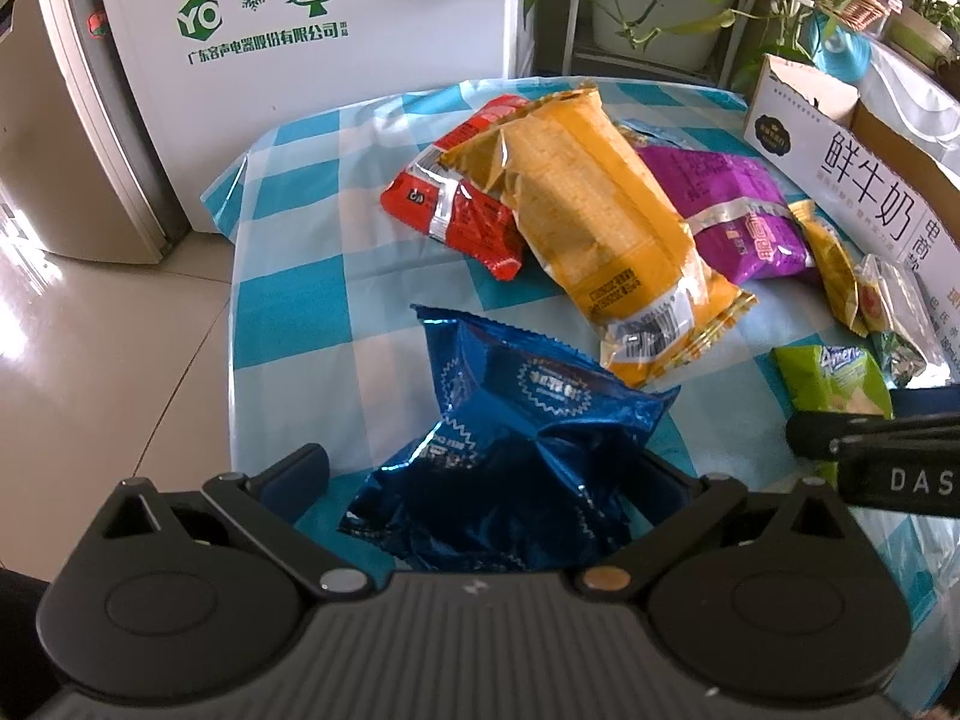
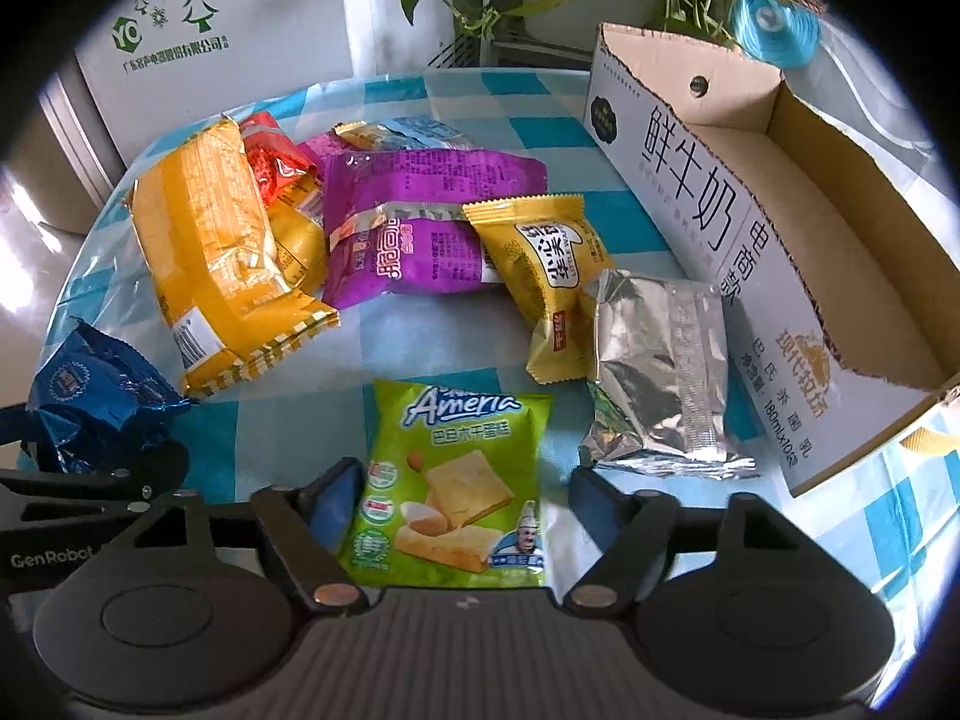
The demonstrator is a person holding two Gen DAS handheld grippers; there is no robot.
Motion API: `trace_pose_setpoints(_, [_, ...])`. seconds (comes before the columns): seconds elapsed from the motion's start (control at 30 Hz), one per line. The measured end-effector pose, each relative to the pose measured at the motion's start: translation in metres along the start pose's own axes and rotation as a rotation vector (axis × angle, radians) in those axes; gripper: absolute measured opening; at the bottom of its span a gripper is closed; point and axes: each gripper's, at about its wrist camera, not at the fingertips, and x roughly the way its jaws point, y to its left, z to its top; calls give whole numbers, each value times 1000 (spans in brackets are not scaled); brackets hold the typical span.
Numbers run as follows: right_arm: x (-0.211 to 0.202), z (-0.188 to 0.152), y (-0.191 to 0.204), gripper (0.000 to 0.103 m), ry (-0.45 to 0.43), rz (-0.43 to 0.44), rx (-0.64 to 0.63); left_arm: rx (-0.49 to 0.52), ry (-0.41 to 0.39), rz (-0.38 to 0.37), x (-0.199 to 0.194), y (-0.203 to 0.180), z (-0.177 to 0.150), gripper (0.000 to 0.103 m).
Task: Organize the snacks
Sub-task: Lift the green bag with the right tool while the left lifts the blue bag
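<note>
Green foil is sitting between the fingers of our right gripper [image 2: 459,510]: one green snack packet [image 2: 453,483], left pad touching, right pad apart, so the jaws are gaping partly. Our left gripper [image 1: 480,480] is standing wide around one blue packet [image 1: 510,450] (grip unclear). At twelve o'clock we are counting two yellow packets, one purple, one red; at two o'clock, one silver pouch [image 2: 660,372] beside one cardboard box [image 2: 708,228].

The red packet [image 1: 456,210] lies half hidden under the big yellow packet [image 1: 606,216], and the milk carton [image 1: 864,192] is cut off by the right edge
</note>
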Motion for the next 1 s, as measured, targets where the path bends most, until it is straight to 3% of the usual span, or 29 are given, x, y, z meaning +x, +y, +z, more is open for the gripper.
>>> trace_pose_setpoints(0.13, [-4, 0, -1, 65, -13, -2, -4, -4, -11, -4, -4, 0, 0, 95])
trace_pose_setpoints(0.2, [-5, 0, -4, 61, -16, 0, 7, 4, -30, -18, -7, -1, 0, 79])
trace_pose_setpoints(0.37, [-9, -1, -9, 59, -22, 31, 43, -6, -37, -25, -10, -1, 0, 74])
trace_pose_setpoints(0.53, [-16, 0, -16, 59, -47, 69, 81, -48, -52, -48, -18, 4, 1, 73])
trace_pose_setpoints(1.0, [-30, -10, -8, 59, -71, 85, 38, -28, -113, -53, -38, -2, -7, 73])
